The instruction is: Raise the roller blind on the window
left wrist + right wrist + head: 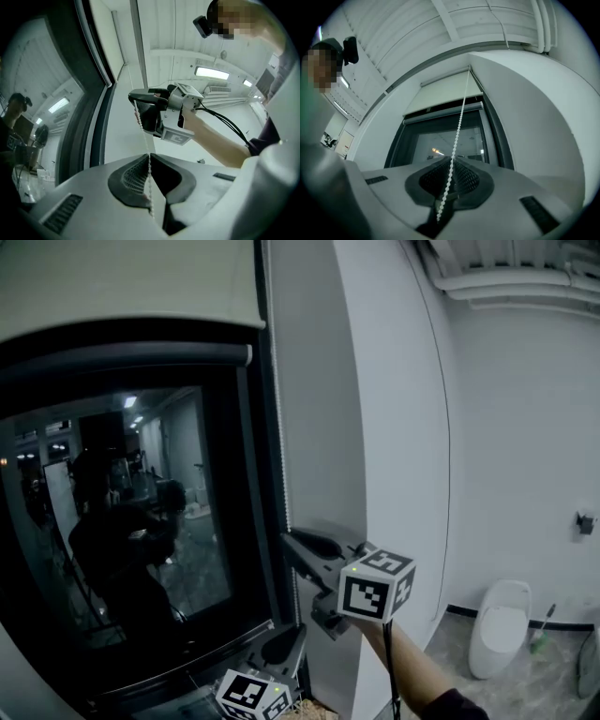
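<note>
- Right gripper (451, 161): jaws closed on the chain (459, 119), which runs up from them to the blind (445, 93).
- Left gripper (149, 157): just below the right, clamped on the same chain.

Right hand-held gripper (452, 161) pinches the bead chain (461, 112) above the left hand-held gripper (149, 158), also clamped.

The dark glass window in a black frame (141, 521) reflects indoor lights. The smooth white wall (403, 427) curves beside it. The white ceiling pipes (506, 277) run overhead. The grey speckled floor (534, 681) carries a white ceramic fixture (497, 629).
</note>
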